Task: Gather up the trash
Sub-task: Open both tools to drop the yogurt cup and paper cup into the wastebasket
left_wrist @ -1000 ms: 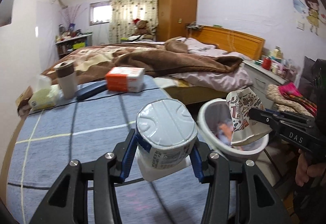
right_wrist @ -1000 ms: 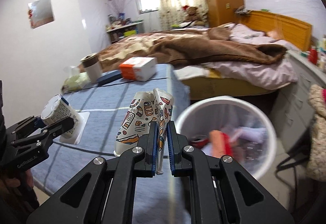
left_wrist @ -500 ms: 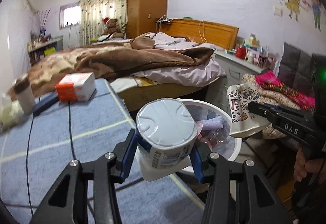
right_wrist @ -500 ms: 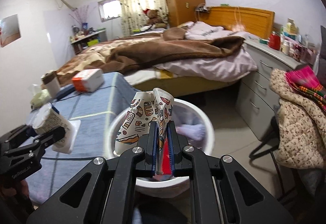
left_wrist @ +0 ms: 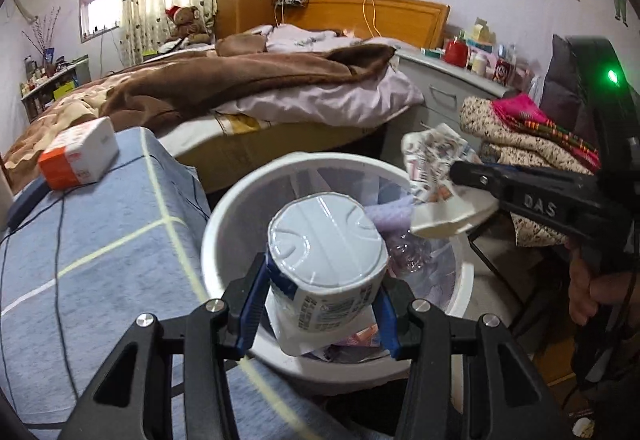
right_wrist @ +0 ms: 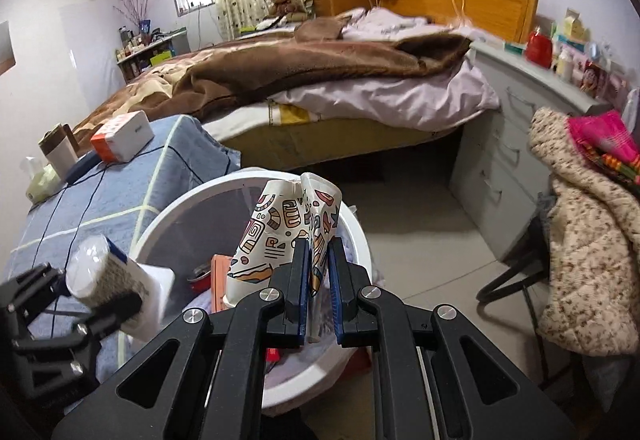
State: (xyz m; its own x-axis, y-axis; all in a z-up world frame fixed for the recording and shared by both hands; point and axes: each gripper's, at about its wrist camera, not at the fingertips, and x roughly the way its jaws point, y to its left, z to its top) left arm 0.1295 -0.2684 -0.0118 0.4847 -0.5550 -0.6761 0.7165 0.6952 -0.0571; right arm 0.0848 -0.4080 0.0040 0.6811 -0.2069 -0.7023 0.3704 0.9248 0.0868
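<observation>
Your left gripper [left_wrist: 320, 304]: jaws clamped on sides of sealed white tub [left_wrist: 326, 252], foil lid facing forward. Bin [left_wrist: 248, 208] directly ahead and below jaws, so tub looks set to fall inside on release.

Your right gripper [right_wrist: 319, 280]: jaws narrow, pinching crushed patterned paper cup [right_wrist: 288, 232] flat, cup sticking up beyond jaw tips. Bin rim [right_wrist: 192, 196] just ahead of jaws, trash already inside.

Both items over opening, likely for drop. Worktop [left_wrist: 100, 240] left of left jaws, carrying orange-white box [left_wrist: 78, 154].
</observation>
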